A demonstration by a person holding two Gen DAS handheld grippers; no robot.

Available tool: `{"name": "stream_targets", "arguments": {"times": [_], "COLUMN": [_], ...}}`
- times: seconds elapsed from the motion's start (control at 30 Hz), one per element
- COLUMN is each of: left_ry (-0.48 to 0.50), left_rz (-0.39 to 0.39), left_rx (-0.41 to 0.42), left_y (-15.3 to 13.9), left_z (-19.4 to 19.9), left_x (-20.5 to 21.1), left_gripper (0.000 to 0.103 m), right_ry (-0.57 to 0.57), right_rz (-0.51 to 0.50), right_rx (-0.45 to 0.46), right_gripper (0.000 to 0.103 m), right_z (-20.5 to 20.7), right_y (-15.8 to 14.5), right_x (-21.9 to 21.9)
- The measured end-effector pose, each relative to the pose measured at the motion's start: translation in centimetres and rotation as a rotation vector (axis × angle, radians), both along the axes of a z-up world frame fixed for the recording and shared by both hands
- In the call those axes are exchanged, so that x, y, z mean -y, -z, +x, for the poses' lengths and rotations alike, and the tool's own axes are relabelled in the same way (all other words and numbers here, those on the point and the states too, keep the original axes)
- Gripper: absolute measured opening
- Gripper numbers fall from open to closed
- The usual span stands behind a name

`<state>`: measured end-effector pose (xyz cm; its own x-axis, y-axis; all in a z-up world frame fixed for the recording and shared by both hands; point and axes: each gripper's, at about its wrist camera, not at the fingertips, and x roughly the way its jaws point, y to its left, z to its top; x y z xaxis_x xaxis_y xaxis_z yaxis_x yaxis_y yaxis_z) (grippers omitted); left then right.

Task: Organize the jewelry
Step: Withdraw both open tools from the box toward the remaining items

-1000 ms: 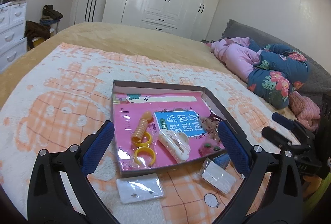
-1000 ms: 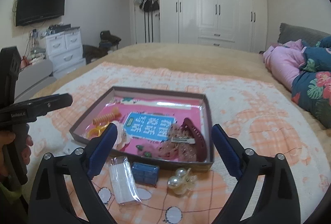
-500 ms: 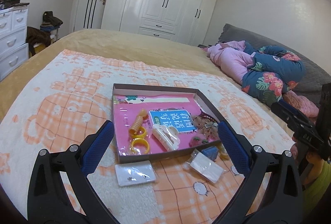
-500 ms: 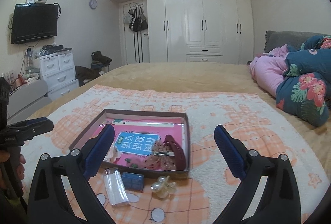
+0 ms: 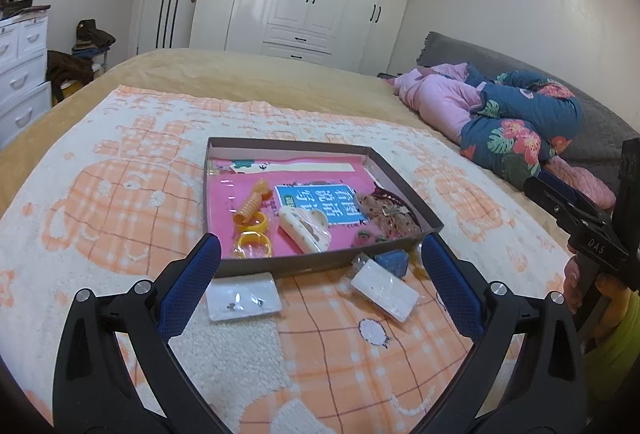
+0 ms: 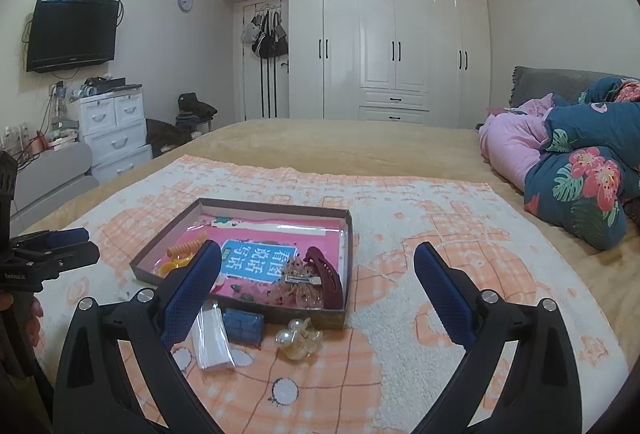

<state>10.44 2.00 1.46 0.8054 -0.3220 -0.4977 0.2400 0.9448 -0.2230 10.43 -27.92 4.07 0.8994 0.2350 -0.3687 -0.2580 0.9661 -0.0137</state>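
Jaws of both grippers stand wide apart and hold nothing. In the left wrist view, the left gripper (image 5: 320, 288) frames, low in the picture, a clear packet (image 5: 242, 301) holding what look like small earrings; it lies flat on the towel (image 5: 120, 193) just outside the near wall of the shallow box (image 5: 404, 189), toward the lower left of centre, its long side running across the frame. A second, whiter packet (image 5: 385, 289) lies slanted toward the lower right, beside a blue case (image 5: 392, 262). In the right wrist view, the right gripper (image 6: 316, 296) has a pearl hair clip (image 6: 298, 342) between its fingers, low at centre, just outside the box wall, with the blue case and whiter packet to its left. By my judgement the left gripper is better lined up for the earring packet and the right for the pearl clip; each lies forward and below its jaws. Inside the box sit orange rings (image 5: 252, 234), a cream claw clip (image 5: 306, 234) and a maroon clip (image 6: 324, 276).
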Motion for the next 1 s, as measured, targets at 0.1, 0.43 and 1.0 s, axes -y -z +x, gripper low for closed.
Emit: {"name": "stream_targets", "arguments": {"times": [0.1,0.43,1.0], "left_ry": [0.008,0.043,0.097], "left_rz": [0.008,0.023,-0.018], "left_rx": [-0.007,-0.048,-0.168], "left_y": [0.2,1.4,4.9], "left_z": [-0.3,-0.5,1.2], "left_x": [0.5,2.1,4.1], "left_gripper": [0.092,0.092,0.092], "right_ry": [-0.006,-0.006,-0.023], "right_rz": [-0.006,-0.027,-0.066], "right_rx": [-0.004,-0.028,-0.108], "right_gripper": [0.094,0.094,0.094], "right_z": [-0.4,-0.8,0.5], "right_y": [0.3,1.9,5.5], "right_x": [0.1,0.6,0.3]}}
